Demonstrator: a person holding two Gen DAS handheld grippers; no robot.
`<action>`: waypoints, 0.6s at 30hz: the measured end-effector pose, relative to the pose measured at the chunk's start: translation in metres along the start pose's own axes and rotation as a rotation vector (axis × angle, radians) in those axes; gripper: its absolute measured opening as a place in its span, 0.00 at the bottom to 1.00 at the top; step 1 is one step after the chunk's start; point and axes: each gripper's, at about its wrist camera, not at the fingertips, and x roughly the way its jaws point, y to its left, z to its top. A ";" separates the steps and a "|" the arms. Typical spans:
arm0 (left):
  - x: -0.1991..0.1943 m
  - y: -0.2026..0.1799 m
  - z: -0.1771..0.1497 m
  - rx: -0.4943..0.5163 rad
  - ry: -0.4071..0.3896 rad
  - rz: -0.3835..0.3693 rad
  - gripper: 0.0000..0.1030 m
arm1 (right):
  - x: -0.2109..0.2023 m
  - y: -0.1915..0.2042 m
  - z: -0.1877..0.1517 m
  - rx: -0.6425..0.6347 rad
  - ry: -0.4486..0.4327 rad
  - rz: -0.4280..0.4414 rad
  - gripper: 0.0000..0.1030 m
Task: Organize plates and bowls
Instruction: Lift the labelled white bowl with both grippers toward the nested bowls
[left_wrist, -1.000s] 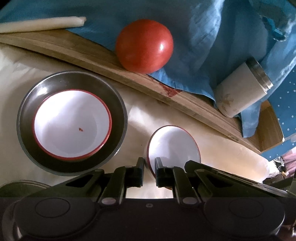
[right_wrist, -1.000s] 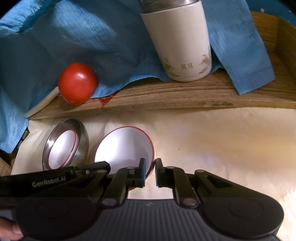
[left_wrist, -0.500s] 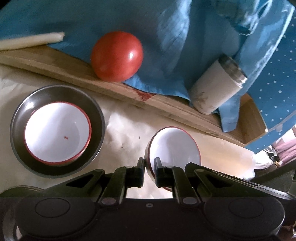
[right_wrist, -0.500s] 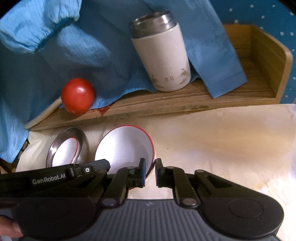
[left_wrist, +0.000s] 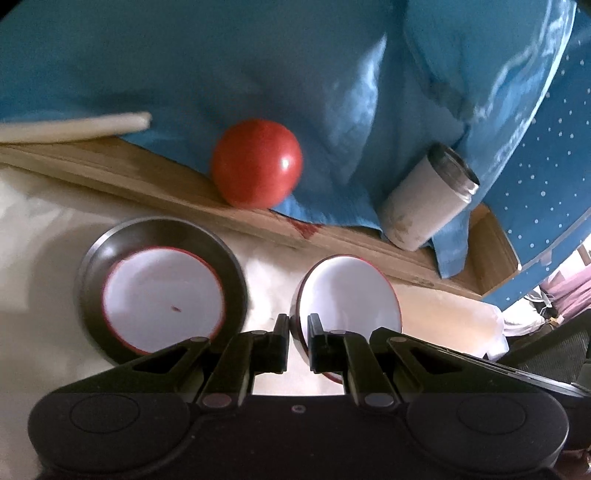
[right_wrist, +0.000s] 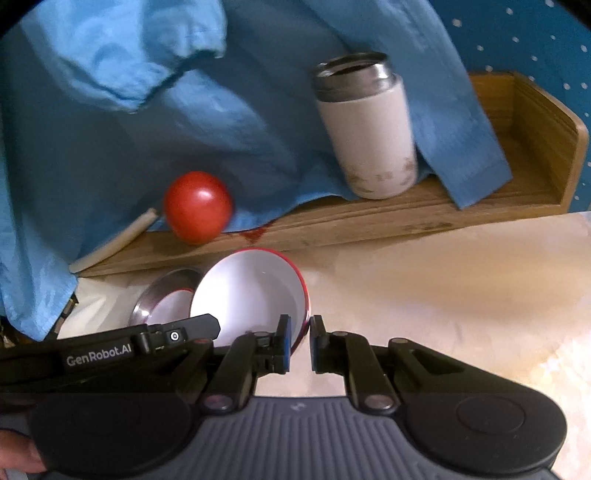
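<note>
A white bowl with a red rim (left_wrist: 349, 291) (right_wrist: 251, 299) is held above the cream table by both grippers. My left gripper (left_wrist: 298, 338) is shut on its near-left rim. My right gripper (right_wrist: 299, 341) is shut on its right rim. To the left, a second red-rimmed white bowl (left_wrist: 162, 299) (right_wrist: 171, 308) sits inside a dark metal plate (left_wrist: 92, 273) (right_wrist: 147, 299) on the table. In the right wrist view the held bowl hides part of that plate.
A wooden tray (left_wrist: 147, 181) (right_wrist: 535, 177) runs along the back, draped with a blue garment (left_wrist: 258, 62) (right_wrist: 110, 110). On it are a red tomato (left_wrist: 256, 164) (right_wrist: 197, 206), a white thermos (left_wrist: 424, 201) (right_wrist: 369, 140) and a cream stick (left_wrist: 74, 125) (right_wrist: 114, 242).
Both grippers have risen and pulled back with the bowl. The tray, tomato and thermos now look smaller and farther. The plate with its bowl has not moved.
</note>
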 end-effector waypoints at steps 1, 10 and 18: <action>-0.004 0.004 0.001 0.000 -0.005 0.003 0.09 | 0.000 0.004 -0.001 -0.003 -0.002 0.004 0.11; -0.032 0.040 0.011 -0.018 -0.044 0.034 0.09 | 0.009 0.046 -0.005 -0.037 -0.008 0.044 0.11; -0.048 0.066 0.017 -0.031 -0.062 0.053 0.09 | 0.019 0.073 -0.007 -0.052 -0.005 0.063 0.11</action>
